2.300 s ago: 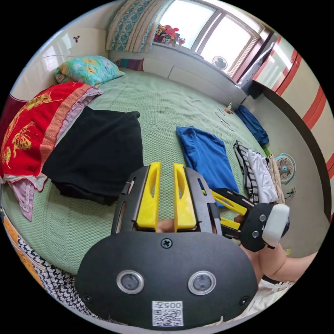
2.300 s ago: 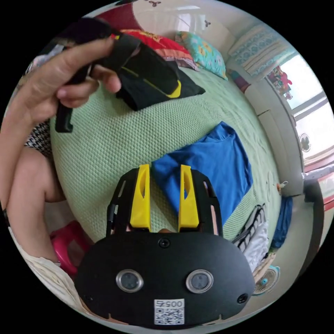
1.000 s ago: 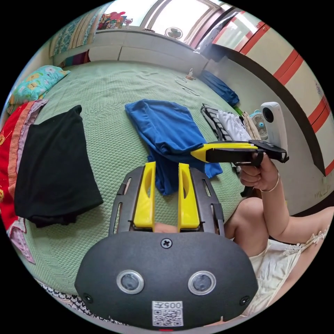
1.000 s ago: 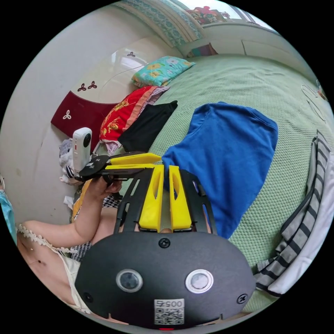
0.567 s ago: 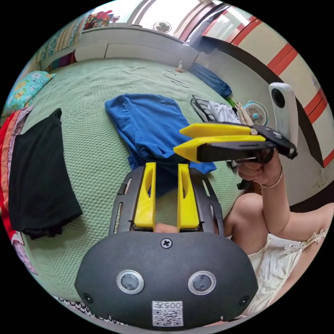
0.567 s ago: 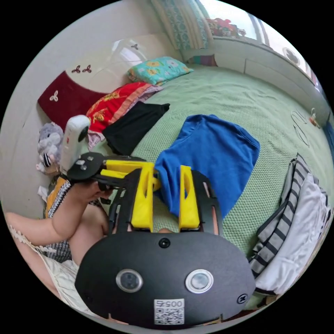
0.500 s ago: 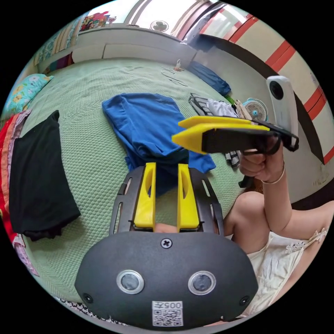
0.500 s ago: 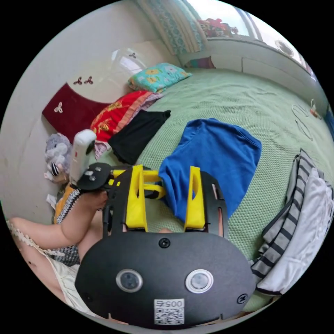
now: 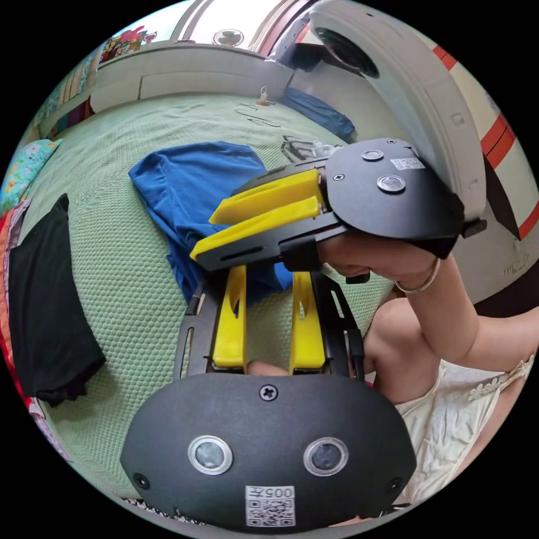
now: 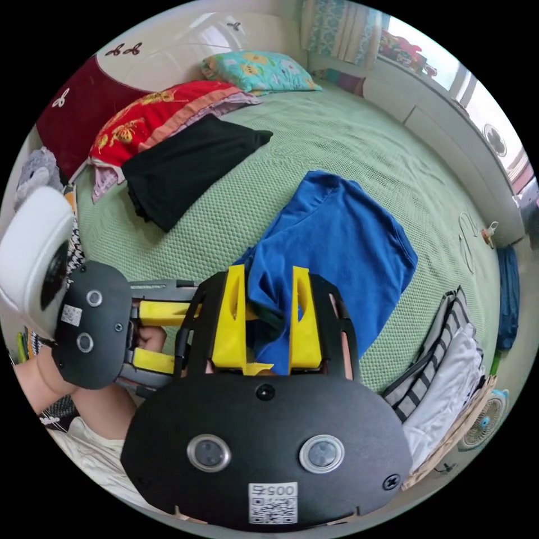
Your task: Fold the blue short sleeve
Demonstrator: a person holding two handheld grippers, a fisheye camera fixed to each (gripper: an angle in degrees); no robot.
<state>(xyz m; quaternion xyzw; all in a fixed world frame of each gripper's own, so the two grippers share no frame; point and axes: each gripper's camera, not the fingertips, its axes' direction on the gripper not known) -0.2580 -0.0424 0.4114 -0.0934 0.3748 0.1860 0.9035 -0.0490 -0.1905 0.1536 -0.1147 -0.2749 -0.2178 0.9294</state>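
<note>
Blue short sleeve [image 10: 342,247] on green bed [image 10: 359,140], near edge between the parted jaws of right claw [image 10: 268,283]; left claw [image 9: 269,286] open just beside it.

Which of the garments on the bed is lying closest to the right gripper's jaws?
The blue short sleeve shirt; its near edge lies between the right gripper jaws, while the black garment lies farther off.

Cloth on a textured bed, plastic tools above it

I see a soft matt blue shirt [image 10: 342,247] on the bed's [image 10: 337,140] bumpy green woven cover; my fingers [image 9: 231,314] look smooth yellow plastic.
</note>
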